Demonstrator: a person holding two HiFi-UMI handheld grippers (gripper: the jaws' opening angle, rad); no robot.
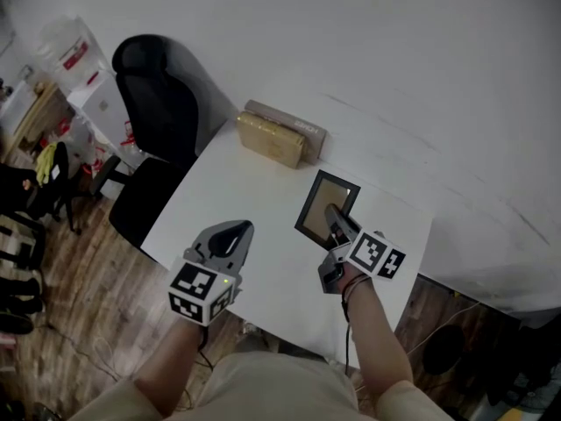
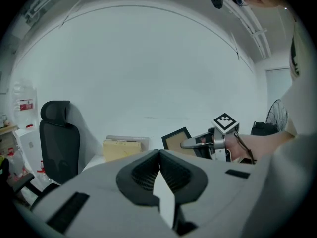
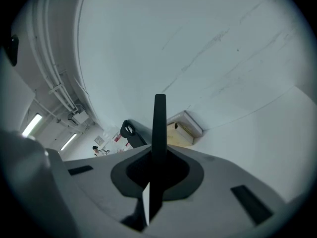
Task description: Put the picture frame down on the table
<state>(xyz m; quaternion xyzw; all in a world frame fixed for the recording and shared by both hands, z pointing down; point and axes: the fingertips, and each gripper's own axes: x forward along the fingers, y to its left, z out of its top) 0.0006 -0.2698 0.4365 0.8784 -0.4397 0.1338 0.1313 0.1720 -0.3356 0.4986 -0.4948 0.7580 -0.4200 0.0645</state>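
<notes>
Two risks stand out in the head view. My right gripper (image 1: pixel 334 212) is clamped on the near side of the black-rimmed picture frame with a tan panel (image 1: pixel 326 196). It holds the frame over the right half of the white tabletop (image 1: pixel 263 202), nearer the far edge than the near one. The frame looks tilted, and I cannot tell whether any part of it touches the tabletop. If I let go while it hangs clear, it would likely slap down and might skid toward the right edge. My left gripper (image 1: pixel 235 229) hovers over the near left part of the tabletop, well apart from the frame, so it could not steady anything.

In the left gripper view, my left gripper (image 2: pixel 158 153) has its jaws together with nothing between them. Beyond them the frame (image 2: pixel 174 139) leans with one corner raised, and the right gripper (image 2: pixel 192 144) reaches across its face. The frame's lower edge is hidden behind my own gripper. A flat tan cardboard box (image 2: pixel 124 148) lies by the far left corner, and a black office chair (image 2: pixel 57 138) stands off the left edge. I judge both to be clear of the landing spot.

In the right gripper view, the frame (image 3: pixel 159 118) shows edge-on as a thin dark strip pinched in the closed right gripper (image 3: pixel 159 155). So narrow a hold on a thin rim could let the frame pivot or slip if I lower it fast or roll my wrist. Landing on one corner could also twist it out of the pads.
</notes>
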